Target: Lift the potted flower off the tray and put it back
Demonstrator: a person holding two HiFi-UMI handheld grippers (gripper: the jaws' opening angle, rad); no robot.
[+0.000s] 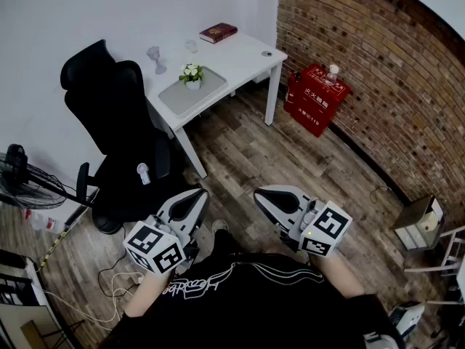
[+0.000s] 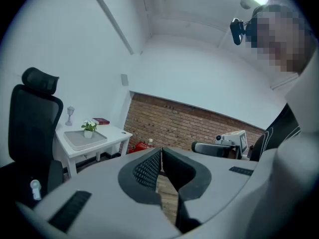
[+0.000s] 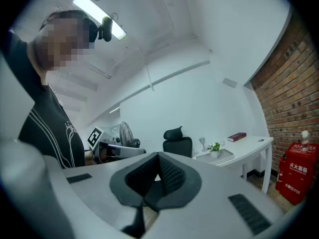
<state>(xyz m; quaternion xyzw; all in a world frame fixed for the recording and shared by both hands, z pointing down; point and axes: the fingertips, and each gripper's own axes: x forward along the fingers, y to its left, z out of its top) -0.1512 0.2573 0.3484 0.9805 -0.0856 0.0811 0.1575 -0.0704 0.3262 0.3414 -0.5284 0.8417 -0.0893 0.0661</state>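
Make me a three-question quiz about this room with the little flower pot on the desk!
1. True or false: the potted flower stands on the tray.
2. What colour is the book on the desk? A) red B) green C) yellow
3. Fill in: the right gripper is ____ (open or shut).
Key: 1 true; 2 A; 3 shut.

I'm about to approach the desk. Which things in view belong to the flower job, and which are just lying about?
Job:
- potted flower
- grey tray under it
- white desk bearing the tray
- left gripper and right gripper, fingers shut, empty

Lying about:
- red book
- goblet
- office chair
- red box
- fan
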